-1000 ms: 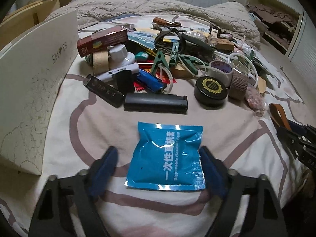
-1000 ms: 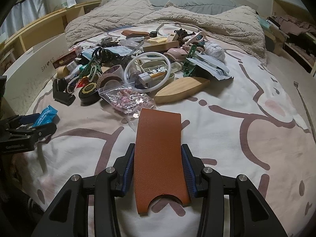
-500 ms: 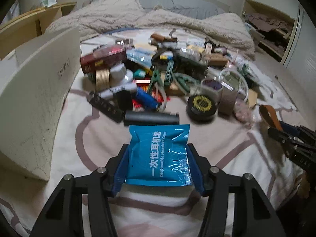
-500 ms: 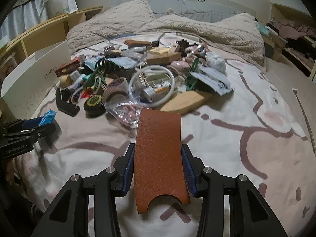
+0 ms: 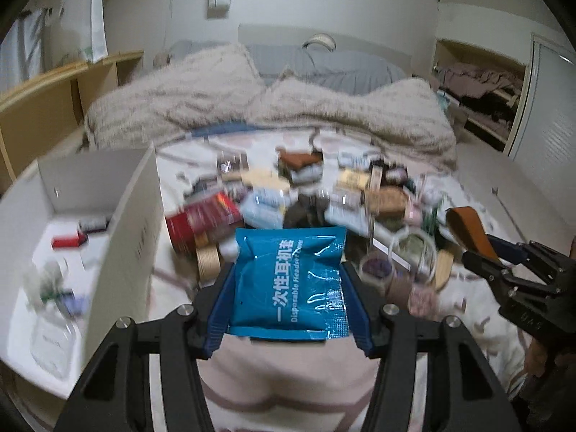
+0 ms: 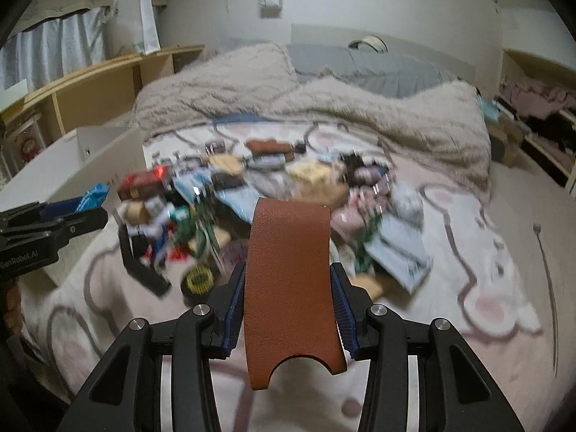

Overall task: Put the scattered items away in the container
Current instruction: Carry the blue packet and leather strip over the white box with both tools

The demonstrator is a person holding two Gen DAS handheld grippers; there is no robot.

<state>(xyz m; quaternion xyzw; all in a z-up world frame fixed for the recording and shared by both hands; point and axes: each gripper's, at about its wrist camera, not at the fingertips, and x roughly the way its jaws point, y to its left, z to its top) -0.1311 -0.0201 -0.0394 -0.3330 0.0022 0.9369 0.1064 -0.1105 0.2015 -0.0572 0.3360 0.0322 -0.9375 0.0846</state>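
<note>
The left gripper (image 5: 289,300) pinches a blue foil packet (image 5: 289,280) between its 2 blue pads, the packet held flat and clear of the bed sheet (image 5: 288,378) below it. To its left stands the white box (image 5: 136,216) — the container — open at the top, its tall near wall just beside the gripper; inside it lie a small red item (image 5: 66,242) and several pale, blurred things I cannot make out.

The right gripper (image 6: 288,309) is clamped on a brown leather piece (image 6: 289,280) with a rounded notch cut in its near edge; the piece stands up between the fingers and tilts slightly away. In the left wrist view this gripper shows at the right edge, well apart from the box.

Beyond both grippers, the pile of scattered items (image 6: 252,198) covers the middle of the bed — a red box (image 5: 201,219), a roll of tan tape (image 5: 208,262) and a round black tin (image 6: 198,280) are recognisable, the rest smeared by motion blur. A fluffy beige blanket (image 6: 306,108) lies at the far end.
</note>
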